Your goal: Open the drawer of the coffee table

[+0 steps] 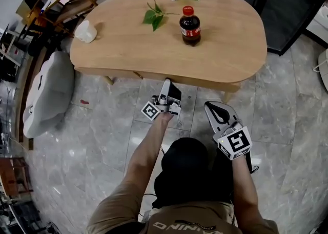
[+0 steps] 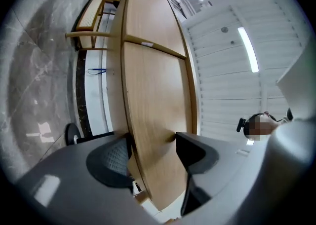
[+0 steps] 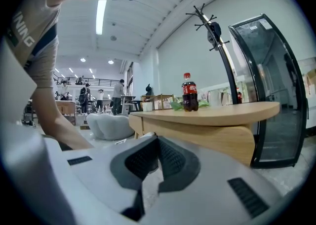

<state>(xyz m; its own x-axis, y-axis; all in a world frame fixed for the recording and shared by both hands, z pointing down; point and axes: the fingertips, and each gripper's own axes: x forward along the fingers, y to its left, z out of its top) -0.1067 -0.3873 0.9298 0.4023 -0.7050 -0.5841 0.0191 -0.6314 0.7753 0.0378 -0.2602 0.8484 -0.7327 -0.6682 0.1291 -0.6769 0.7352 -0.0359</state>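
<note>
Coffee table (image 1: 128, 48) on a marble floor (image 1: 102, 135), seen from above. Its drawer (image 2: 158, 120) shows as the panel marked off by a seam in the wooden front band, lying flush and closed. The left claw (image 1: 169, 85), rolled onto its side, is released: its jaws stand wide apart with that band between them. The right claw (image 1: 210, 106), held short of the table, is clenched on nothing. On the tabletop stand a cola bottle (image 1: 190, 25), a leafy sprig (image 1: 154, 16) and a white cup (image 1: 85, 31).

table legs (image 1: 108, 80) half hidden, distant people (image 3: 118, 92) tiny
</note>
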